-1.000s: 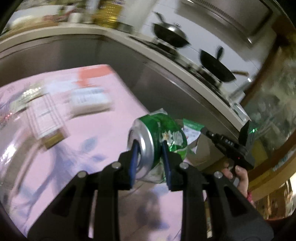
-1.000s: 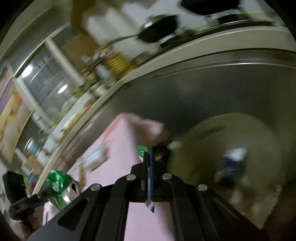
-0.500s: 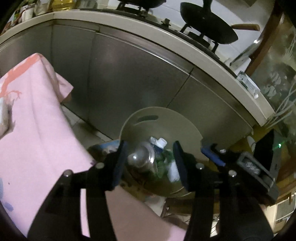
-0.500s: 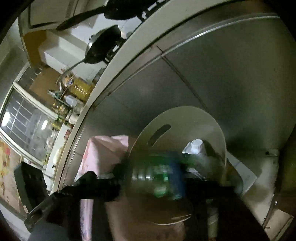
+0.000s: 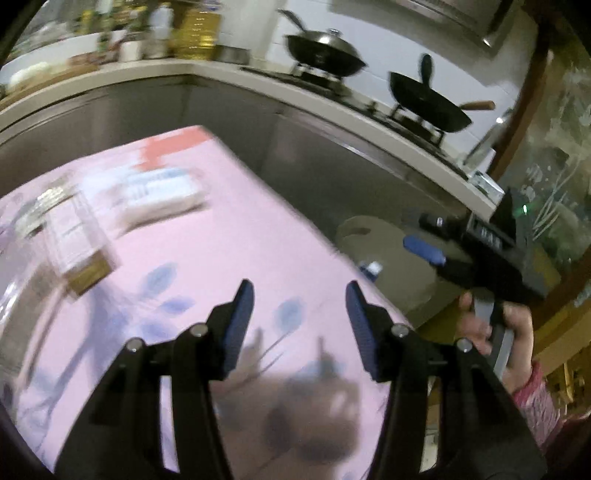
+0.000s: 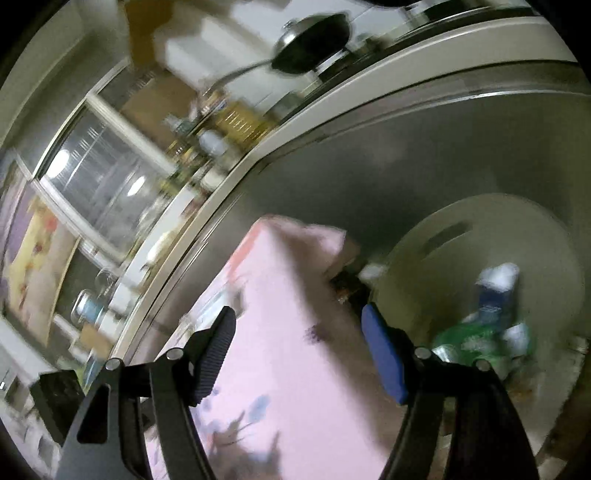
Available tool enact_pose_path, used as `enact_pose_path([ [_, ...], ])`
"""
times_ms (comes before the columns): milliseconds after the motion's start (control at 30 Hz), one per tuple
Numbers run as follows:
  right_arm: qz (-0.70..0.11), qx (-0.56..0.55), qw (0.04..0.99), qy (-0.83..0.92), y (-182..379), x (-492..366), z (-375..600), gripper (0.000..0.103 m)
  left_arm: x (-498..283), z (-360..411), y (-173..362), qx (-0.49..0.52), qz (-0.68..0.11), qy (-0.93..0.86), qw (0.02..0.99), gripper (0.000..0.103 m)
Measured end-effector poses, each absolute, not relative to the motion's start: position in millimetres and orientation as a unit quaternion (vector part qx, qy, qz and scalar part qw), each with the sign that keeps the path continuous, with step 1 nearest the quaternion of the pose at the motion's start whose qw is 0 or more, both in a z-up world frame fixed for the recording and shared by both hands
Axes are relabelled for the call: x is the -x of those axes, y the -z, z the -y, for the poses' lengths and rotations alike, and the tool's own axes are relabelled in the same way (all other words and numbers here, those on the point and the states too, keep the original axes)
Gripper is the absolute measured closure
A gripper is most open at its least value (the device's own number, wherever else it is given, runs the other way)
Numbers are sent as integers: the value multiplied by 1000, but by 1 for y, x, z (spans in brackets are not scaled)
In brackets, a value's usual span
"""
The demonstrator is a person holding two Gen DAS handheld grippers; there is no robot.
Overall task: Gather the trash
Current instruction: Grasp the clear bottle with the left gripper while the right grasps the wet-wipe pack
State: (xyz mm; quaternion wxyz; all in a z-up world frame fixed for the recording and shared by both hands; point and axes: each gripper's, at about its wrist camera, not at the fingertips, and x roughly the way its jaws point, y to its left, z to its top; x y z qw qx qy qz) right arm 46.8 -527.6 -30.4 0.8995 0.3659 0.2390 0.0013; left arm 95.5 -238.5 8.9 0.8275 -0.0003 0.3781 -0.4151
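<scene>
The left gripper (image 5: 299, 295) has its jaws apart with nothing between them, held over the pink cloth (image 5: 229, 236) that covers the counter, blue leaf prints and the gripper's own shadow showing beneath it. The right gripper (image 6: 297, 325) likewise stands with its jaws spread and empty, above the near edge of the same cloth. In the left wrist view the right gripper appears at the right side, off the cloth's edge, with the person's hand (image 5: 491, 325) wrapped round its grip and a pink patterned sleeve (image 5: 535, 387) below the wrist. Just beyond that edge, lower than the counter, sits the pale round bin (image 6: 517, 236) with a slot cut in its wall; inside it lies the green can (image 6: 476, 343), blurred, next to a white-capped bottle (image 6: 498, 280). Farther out on the cloth, at its far left part, lie a white packet (image 5: 162, 192) and a clear box with a brown end (image 5: 77, 243), both smeared by motion and hard to make out. Behind the cloth runs a steel-fronted kitchen worktop (image 5: 332, 96) carrying two dark woks (image 5: 321, 51) on a stove, with bottles and jars (image 5: 192, 33) along the back.
</scene>
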Motion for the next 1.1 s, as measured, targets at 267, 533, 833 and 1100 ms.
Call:
enact_pose_path([
  [267,-304,-303,898,-96,26,-84,416,39,-82,87,-2,17,-362,283,888,51],
  [533,-335,-250,904,-93,15,-122,363,39,-116,28,-15,-18,-325,198,925,28],
  [833,-338,-169,925,-32,-6,-217,381,32,-207,90,0,-145,-352,226,897,13],
  [1100,-378,-158,911,-39,25,-310,392,31,-221,95,31,-141,-418,230,867,12],
])
